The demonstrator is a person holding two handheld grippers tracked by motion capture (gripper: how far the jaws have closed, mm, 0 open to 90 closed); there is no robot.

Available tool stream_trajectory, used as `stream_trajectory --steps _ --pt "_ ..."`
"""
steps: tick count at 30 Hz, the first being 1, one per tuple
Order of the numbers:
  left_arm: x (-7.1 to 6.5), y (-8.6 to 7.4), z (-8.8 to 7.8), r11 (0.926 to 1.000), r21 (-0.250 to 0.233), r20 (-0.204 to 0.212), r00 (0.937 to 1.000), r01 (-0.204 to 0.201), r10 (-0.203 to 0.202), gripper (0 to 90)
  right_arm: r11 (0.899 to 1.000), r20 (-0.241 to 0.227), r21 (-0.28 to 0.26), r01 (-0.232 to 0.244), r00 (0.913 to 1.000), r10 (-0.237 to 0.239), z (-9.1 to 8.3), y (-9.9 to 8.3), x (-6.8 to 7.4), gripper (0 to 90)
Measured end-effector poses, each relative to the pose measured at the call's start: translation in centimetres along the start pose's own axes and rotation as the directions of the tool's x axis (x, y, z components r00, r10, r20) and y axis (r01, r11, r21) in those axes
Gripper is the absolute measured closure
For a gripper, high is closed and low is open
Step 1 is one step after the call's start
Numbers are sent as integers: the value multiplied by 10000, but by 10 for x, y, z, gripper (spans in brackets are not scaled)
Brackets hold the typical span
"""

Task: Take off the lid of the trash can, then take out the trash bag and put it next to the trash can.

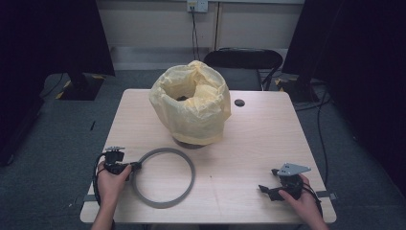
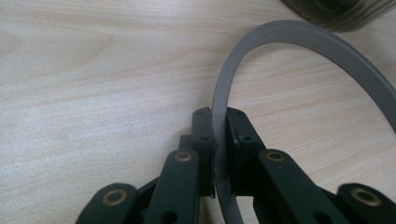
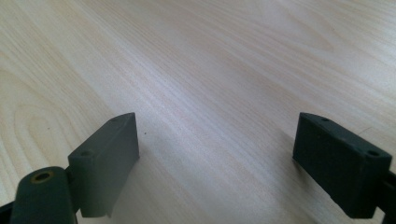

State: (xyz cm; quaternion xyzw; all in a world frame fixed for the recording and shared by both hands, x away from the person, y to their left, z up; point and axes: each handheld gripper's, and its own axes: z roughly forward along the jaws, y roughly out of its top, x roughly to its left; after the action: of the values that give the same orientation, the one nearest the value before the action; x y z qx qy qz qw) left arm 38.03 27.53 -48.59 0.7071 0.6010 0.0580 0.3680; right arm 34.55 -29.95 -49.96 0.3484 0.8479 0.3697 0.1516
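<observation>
We see left gripper point(image 1: 135, 166) clamped on grey ring's point(image 1: 165, 203) left rim; ring flat on table point(image 1: 258, 143), just before yellow-bagged bin point(image 1: 191, 103), perhaps touching. Right gripper point(image 1: 266, 189) jaws wide, nothing between, near right edge.

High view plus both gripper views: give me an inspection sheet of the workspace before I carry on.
Surface: pale wood table, a dark round cap near its far edge.
Job's things: grey ring flat on the table; bin under a yellow bag behind it.
Clutter: nothing seen.
Grippers: left tool shut on the ring's rim; right tool open, jaws wide over bare wood.
Cables: black cable loops by the left hand; another hangs from the wall socket.
Surroundings: black chair beyond the table, grey carpet.
</observation>
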Motion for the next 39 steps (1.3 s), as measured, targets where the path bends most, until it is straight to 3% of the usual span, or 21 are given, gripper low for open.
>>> stream_trajectory --steps 2,8,10,13,15,17,18,21,28,39 --pt "0 0 0 9999 -36 2 9999 -169 169 822 10000 0 2 1 10000 -1 0 0 0 135" --pt "-1 2 0 9975 -380 -182 9981 -598 591 644 10000 0 2 0 10000 0 0 0 0 135" --pt "-2 3 0 9968 -490 -153 9980 -625 618 532 10000 0 2 -2 10000 2 0 0 0 135" --pt "-4 4 0 9925 -712 -430 9944 -990 961 331 10000 0 0 0 10000 0 0 0 0 135" --pt "-5 6 -1 9904 -851 -280 9939 -1087 1066 268 10000 0 1 1 10000 -1 0 0 0 135" --pt "-7 7 -2 9841 -770 -477 9865 -1600 1566 203 10000 1 1 0 10000 0 0 0 0 135" --pt "-8 7 -2 9808 -669 -527 9823 -1833 1800 205 10000 0 1 0 10000 0 0 0 0 134" --pt "-11 9 -2 9817 -767 -328 9845 -1743 1722 199 10000 1 0 1 10000 -1 0 0 0 135" --pt "-16 12 -2 9732 -536 -216 9746 -2237 2228 185 10000 2 1 4 10000 -4 0 0 0 135" --pt "-25 21 -1 9685 -711 166 9706 -2385 2402 180 10000 11 10 2 10000 -2 0 0 0 135"
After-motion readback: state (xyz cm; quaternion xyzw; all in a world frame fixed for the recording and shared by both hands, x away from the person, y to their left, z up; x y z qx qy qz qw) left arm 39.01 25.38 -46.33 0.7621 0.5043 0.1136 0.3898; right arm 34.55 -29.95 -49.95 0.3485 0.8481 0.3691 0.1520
